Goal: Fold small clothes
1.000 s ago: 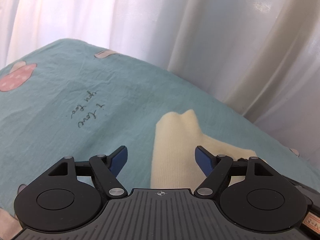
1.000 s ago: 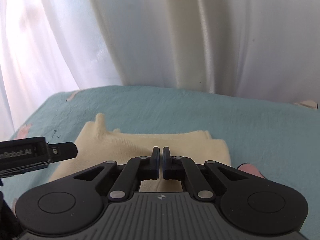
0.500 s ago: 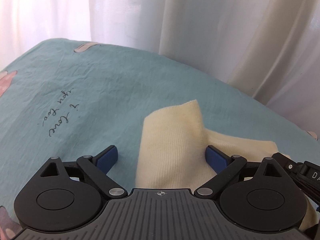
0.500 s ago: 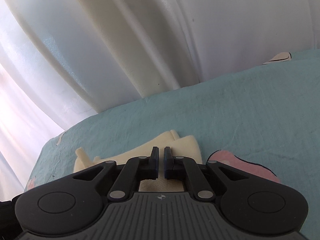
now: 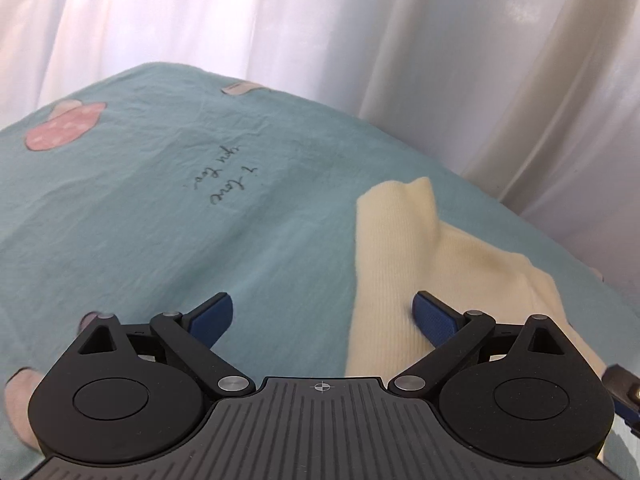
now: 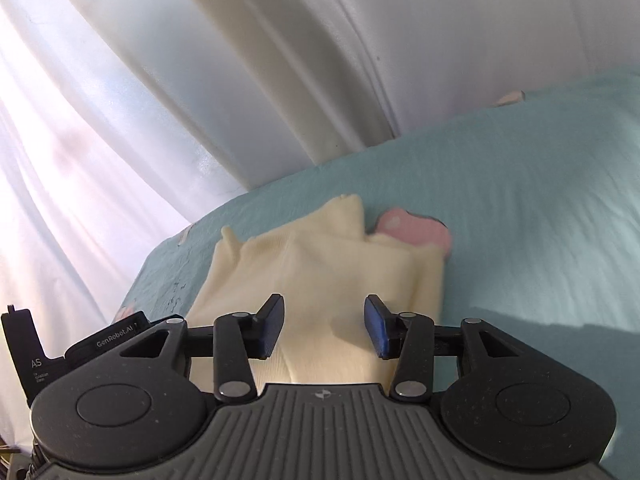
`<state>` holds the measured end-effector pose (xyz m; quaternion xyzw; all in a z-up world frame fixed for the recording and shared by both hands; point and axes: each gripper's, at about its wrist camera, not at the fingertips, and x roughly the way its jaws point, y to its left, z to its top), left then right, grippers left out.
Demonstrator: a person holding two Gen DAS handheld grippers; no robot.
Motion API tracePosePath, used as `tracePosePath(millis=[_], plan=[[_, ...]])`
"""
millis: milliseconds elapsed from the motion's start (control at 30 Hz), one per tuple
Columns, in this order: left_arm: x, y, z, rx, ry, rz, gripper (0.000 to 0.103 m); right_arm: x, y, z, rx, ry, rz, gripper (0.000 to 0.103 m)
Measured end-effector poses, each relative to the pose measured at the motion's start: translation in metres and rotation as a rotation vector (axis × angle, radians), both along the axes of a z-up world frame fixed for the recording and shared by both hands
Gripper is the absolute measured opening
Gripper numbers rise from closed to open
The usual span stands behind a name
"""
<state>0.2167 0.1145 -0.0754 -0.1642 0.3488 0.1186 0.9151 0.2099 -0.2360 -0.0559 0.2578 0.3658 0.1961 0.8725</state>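
Note:
A cream knitted garment (image 5: 404,264) lies partly folded on the teal bed sheet (image 5: 160,208). In the left wrist view my left gripper (image 5: 324,316) stands wide open over the garment's left edge, its right pad above the knit and its left pad over bare sheet, with nothing pinched. In the right wrist view the same garment (image 6: 320,276) spreads ahead of my right gripper (image 6: 324,328). Its jaws are opening, with the cloth lying below the gap and not pressed by the pads. The black body of the left gripper (image 6: 80,344) shows at the lower left there.
White curtains (image 5: 400,40) hang close behind the bed's far edge. The sheet carries a pink mushroom print (image 5: 64,128), handwritten lettering (image 5: 228,176) and another pink print (image 6: 412,232) beside the garment. Bare sheet extends to the left of the garment and to its right (image 6: 540,220).
The right gripper's jaws went from shut to parted, and it rolled and swung so the garment now lies straight ahead. The left gripper widened and shifted sideways over the garment's left edge.

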Motion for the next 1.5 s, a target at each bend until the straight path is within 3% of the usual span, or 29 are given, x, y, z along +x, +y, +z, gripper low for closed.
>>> tracePosePath(millis=[167, 267, 433, 600, 733, 800, 833, 867, 933, 1067, 1167, 1200, 1267, 1333, 1400, 1500], plan=[[-0.076, 0.003, 0.014, -0.005, -0.026, -0.036, 0.1, -0.061, -0.041, -0.021, 0.169, 0.179, -0.007, 0.051], [-0.109, -0.004, 0.013, 0.019, -0.044, -0.087, 0.1, -0.07, -0.042, -0.033, 0.247, 0.216, 0.007, 0.05], [-0.117, -0.03, 0.007, 0.044, -0.04, -0.197, 0.099, -0.06, -0.028, -0.037, 0.407, 0.242, 0.037, 0.05], [-0.124, -0.042, -0.004, 0.006, -0.01, -0.235, 0.099, -0.047, -0.009, -0.039, 0.28, 0.263, 0.032, 0.05], [-0.134, -0.047, -0.011, 0.039, 0.007, -0.249, 0.099, -0.043, -0.006, -0.043, 0.328, 0.289, 0.043, 0.048], [-0.134, -0.047, -0.013, 0.052, 0.012, -0.246, 0.099, -0.04, -0.003, -0.042, 0.334, 0.279, 0.059, 0.035], [-0.132, -0.046, -0.014, 0.054, 0.019, -0.242, 0.099, -0.037, -0.001, -0.041, 0.328, 0.271, 0.072, 0.02], [-0.131, -0.045, -0.014, 0.052, 0.023, -0.239, 0.099, -0.034, 0.002, -0.041, 0.309, 0.265, 0.082, 0.012], [-0.127, -0.045, -0.014, 0.056, 0.027, -0.228, 0.099, -0.031, 0.004, -0.039, 0.313, 0.263, 0.089, 0.012], [-0.12, -0.045, -0.013, 0.065, 0.019, -0.215, 0.099, -0.033, -0.011, -0.034, 0.562, 0.219, 0.087, 0.008], [-0.112, -0.047, -0.015, 0.098, 0.03, -0.197, 0.099, -0.03, -0.02, -0.039, 0.648, 0.238, 0.052, 0.007], [-0.109, -0.048, -0.015, 0.119, 0.043, -0.183, 0.097, -0.029, -0.021, -0.038, 0.614, 0.234, 0.04, 0.007], [-0.105, -0.046, -0.016, 0.135, 0.059, -0.146, 0.095, -0.032, -0.014, -0.026, 0.365, 0.181, 0.02, 0.006], [-0.104, -0.04, -0.016, 0.114, 0.069, -0.108, 0.095, -0.037, -0.007, -0.019, 0.227, 0.132, 0.028, 0.006], [-0.105, -0.03, -0.015, 0.084, 0.074, -0.075, 0.095, -0.042, -0.009, -0.015, 0.216, 0.112, 0.041, 0.006], [-0.111, -0.022, -0.01, 0.063, 0.058, -0.051, 0.095, -0.044, -0.018, -0.016, 0.325, 0.106, 0.055, 0.006]])
